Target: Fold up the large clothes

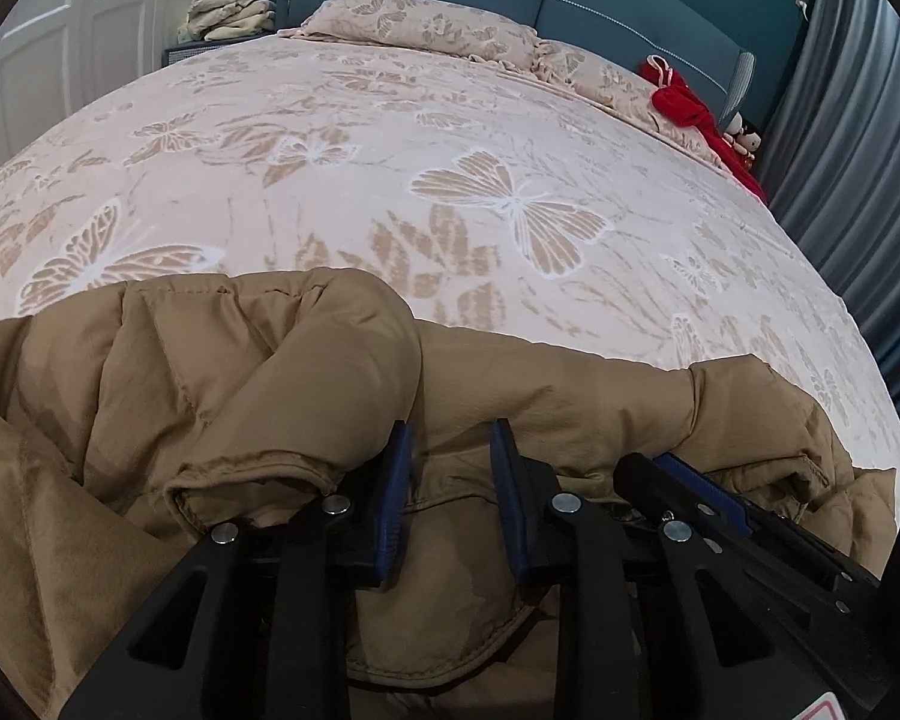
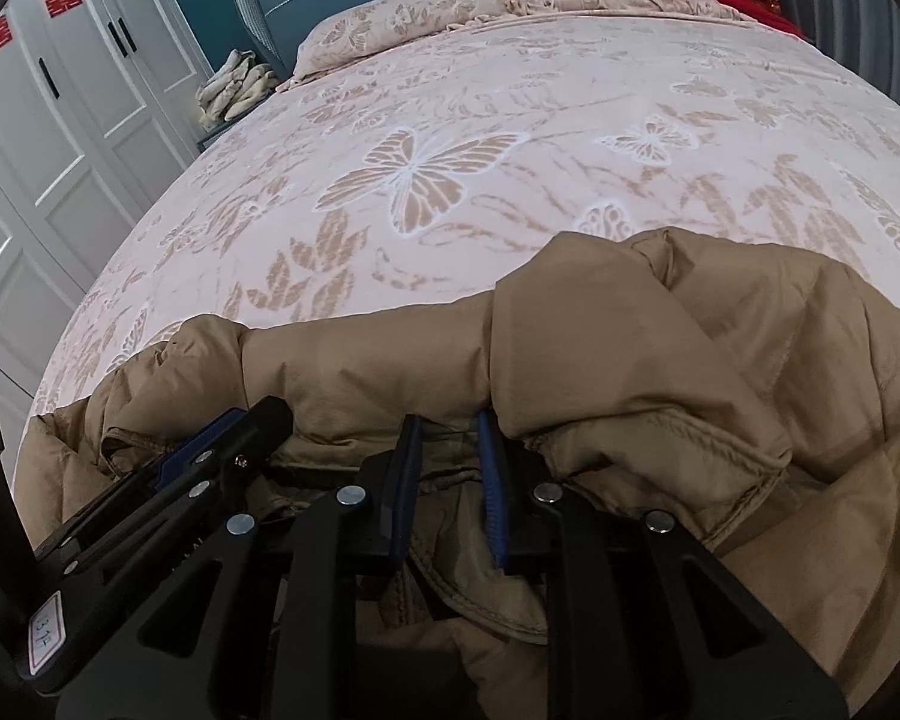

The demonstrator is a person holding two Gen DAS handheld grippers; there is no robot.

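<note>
A tan puffy jacket (image 1: 150,372) lies crumpled along the near edge of the bed, also filling the near part of the right wrist view (image 2: 660,348). My left gripper (image 1: 453,438) sits low over its hem, jaws a little apart; flat jacket fabric lies between the blue pads (image 1: 393,510) without being pinched. A sleeve cuff (image 1: 252,480) rests just left of it. My right gripper (image 2: 450,426) is close beside it, its pads (image 2: 493,480) narrow on a fold of the jacket's edge. Each gripper shows in the other's view: right (image 1: 660,462), left (image 2: 252,417).
The bed (image 1: 390,138) has a pink butterfly-patterned cover and pillows (image 1: 426,18) at a teal headboard. Red cloth (image 1: 690,108) and small dolls lie at the far right corner. A pile of folded cloth (image 2: 234,84) sits on a nightstand; white wardrobe doors (image 2: 60,120) stand left, grey curtains (image 1: 852,150) right.
</note>
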